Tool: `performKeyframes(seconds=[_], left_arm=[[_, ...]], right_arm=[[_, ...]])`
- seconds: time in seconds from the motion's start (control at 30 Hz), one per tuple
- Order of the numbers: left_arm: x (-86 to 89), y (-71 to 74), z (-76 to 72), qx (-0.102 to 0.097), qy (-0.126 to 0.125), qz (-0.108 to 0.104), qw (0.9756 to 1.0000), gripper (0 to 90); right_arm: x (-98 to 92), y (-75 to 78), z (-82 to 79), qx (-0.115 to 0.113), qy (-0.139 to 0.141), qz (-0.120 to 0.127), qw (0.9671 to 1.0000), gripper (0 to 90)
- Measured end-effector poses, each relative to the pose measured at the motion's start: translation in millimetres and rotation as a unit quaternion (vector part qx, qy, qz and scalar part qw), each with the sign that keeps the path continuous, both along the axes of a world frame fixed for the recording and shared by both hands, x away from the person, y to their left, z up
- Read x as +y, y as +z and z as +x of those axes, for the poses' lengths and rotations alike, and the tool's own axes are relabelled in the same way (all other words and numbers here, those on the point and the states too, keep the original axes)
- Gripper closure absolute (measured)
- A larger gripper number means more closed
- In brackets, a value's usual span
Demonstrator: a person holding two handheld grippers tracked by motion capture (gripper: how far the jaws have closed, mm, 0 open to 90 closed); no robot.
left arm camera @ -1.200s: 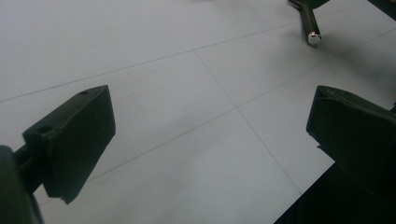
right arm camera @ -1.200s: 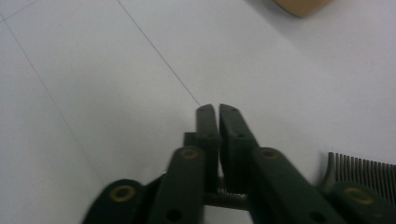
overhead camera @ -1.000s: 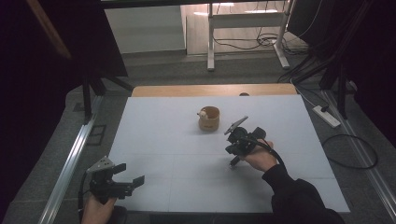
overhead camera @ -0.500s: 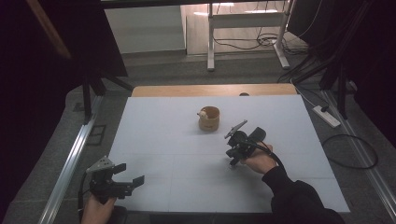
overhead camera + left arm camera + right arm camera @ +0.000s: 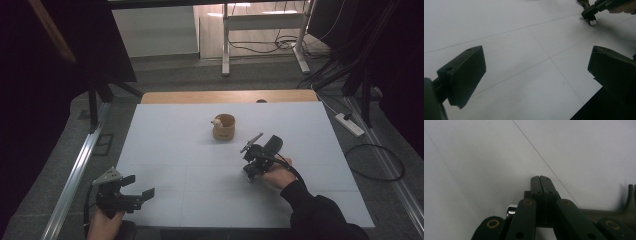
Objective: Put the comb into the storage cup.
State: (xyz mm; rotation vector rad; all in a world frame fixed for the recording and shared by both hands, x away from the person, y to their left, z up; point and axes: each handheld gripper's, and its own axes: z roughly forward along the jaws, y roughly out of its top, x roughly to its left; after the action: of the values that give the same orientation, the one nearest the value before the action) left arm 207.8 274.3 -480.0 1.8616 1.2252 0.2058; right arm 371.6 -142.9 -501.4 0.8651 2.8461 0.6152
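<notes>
A small tan cup point(image 5: 223, 127) stands upright on the white table point(image 5: 165, 130), just past its middle, with a little white thing point(image 5: 216, 121) at its left rim. My right gripper point(image 5: 249, 173) sits in a hand to the near right of the cup, tips pointed down close over the tabletop. In the right gripper view its jaws point(image 5: 540, 179) are pressed together with nothing visible between them. My left gripper point(image 5: 143, 192) rests at the table's near left corner, with its fingers point(image 5: 465, 75) spread wide over bare tabletop.
A wooden strip point(image 5: 230, 96) runs along the table's far edge. A metal rail point(image 5: 75, 175) lies on the floor to the left. A power strip point(image 5: 350, 125) and cables point(image 5: 380, 165) lie on the floor to the right. A desk frame point(image 5: 225, 45) stands beyond.
The right hand and its gripper have drifted slightly toward the near edge of the table. The left gripper and the cup have not moved.
</notes>
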Motion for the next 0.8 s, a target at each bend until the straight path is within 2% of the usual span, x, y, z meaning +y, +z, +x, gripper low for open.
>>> performKeyframes(seconds=[0.8], left_arm=[[-0.1, 0.1, 0.8, 0.001, 0.001, 0.0, 1.0, 2.4]], right_arm=[[-36.9, 2.6, -9.3, 0.013, -0.024, 0.008, 0.9996, 89.7]])
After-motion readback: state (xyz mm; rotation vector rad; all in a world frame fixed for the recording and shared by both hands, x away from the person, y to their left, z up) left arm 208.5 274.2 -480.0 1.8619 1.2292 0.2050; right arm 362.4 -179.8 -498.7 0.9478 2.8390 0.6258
